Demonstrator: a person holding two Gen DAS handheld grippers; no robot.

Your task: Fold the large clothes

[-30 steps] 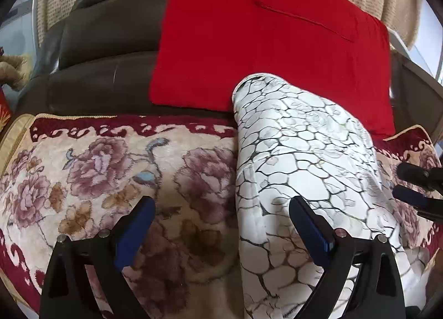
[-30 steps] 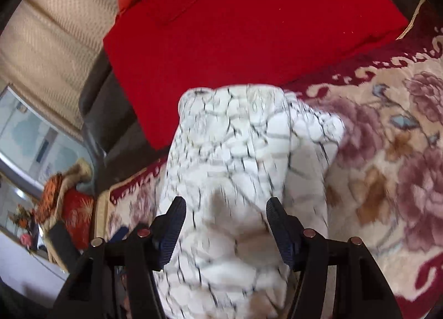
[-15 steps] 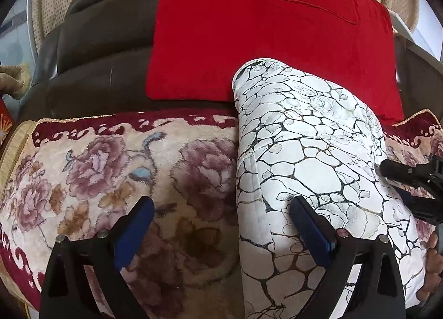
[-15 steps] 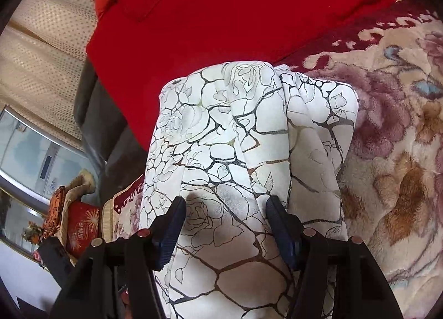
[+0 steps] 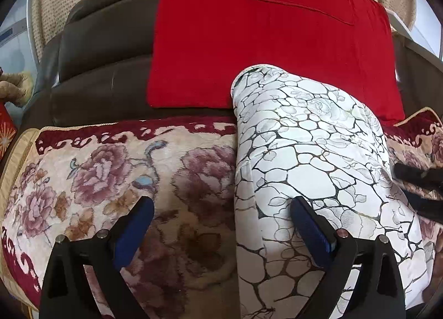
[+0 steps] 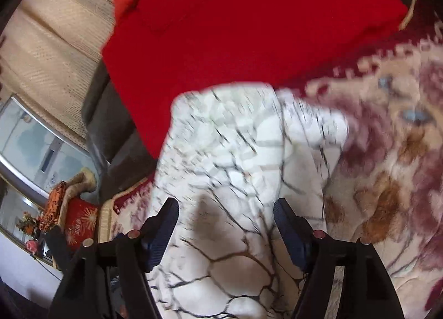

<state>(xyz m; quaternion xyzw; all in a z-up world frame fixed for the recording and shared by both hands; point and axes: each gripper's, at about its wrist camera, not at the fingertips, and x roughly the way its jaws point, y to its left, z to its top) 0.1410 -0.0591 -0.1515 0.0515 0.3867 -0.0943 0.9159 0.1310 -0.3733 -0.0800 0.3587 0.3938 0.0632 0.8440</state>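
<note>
the white garment with black crackle lines point(image 5: 307, 153) lies folded into a long thick bundle on the floral sofa cover point(image 5: 110, 175), its far end resting against the red cloth point(image 5: 249, 42) draped over the dark sofa back point(image 5: 105, 70). the left gripper point(image 5: 221, 225) stands wide open over the bundle's left edge, one blue pad above the flowers and the other above the white fabric, gripping nothing. the right gripper point(image 6: 225, 225) has just been opening its jaws, which now stand apart over the near end of the garment with the fabric below them; that view is blurred
</note>
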